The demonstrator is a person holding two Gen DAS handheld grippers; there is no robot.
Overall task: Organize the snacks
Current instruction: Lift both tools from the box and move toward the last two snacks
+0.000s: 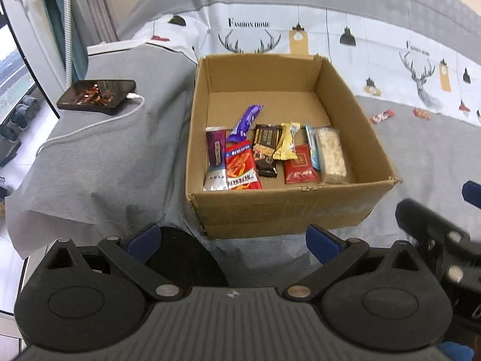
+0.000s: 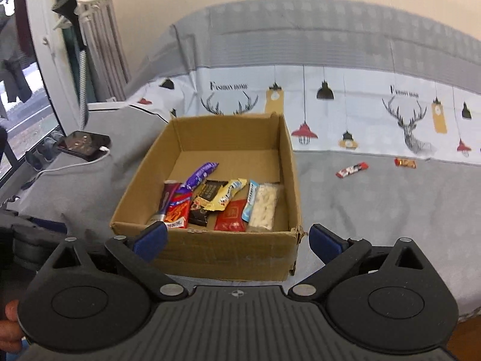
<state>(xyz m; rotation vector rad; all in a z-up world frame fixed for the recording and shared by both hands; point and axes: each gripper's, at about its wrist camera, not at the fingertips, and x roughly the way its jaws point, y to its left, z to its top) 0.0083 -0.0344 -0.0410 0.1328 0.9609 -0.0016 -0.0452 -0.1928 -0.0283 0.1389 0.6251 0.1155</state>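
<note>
Both sets of fingers stood wide apart with nothing between them. From my left gripper [image 1: 233,240] the blue fingers [image 1: 144,237] framed the near wall of the cardboard box [image 1: 282,207], which sat on the grey bed cover [image 1: 99,156]. From my right gripper [image 2: 237,240] the same box [image 2: 228,255] lay just ahead, slightly toward eleven o'clock, its torn near corner close to the finger at my three o'clock [image 2: 324,240].

Along the near side of the box I saw a row of snacks: a purple and silver packet [image 1: 215,159] at the nine o'clock end, a red packet [image 1: 242,168] beside it, a purple wrapper [image 1: 245,121] behind them, a dark chocolate bar [image 1: 266,144], a yellow wrapper [image 1: 287,141], a red sachet [image 1: 300,165], a light blue wrapper [image 1: 312,147] and a clear pack of white pieces [image 1: 332,155] at the three o'clock end.

Two more snacks lay loose on the bed, well apart from the box toward two o'clock: a red and white bar [image 2: 351,170] and an orange wrapper [image 2: 405,163]. A phone [image 1: 96,96] on a white cable [image 1: 90,126] rested at ten o'clock.
</note>
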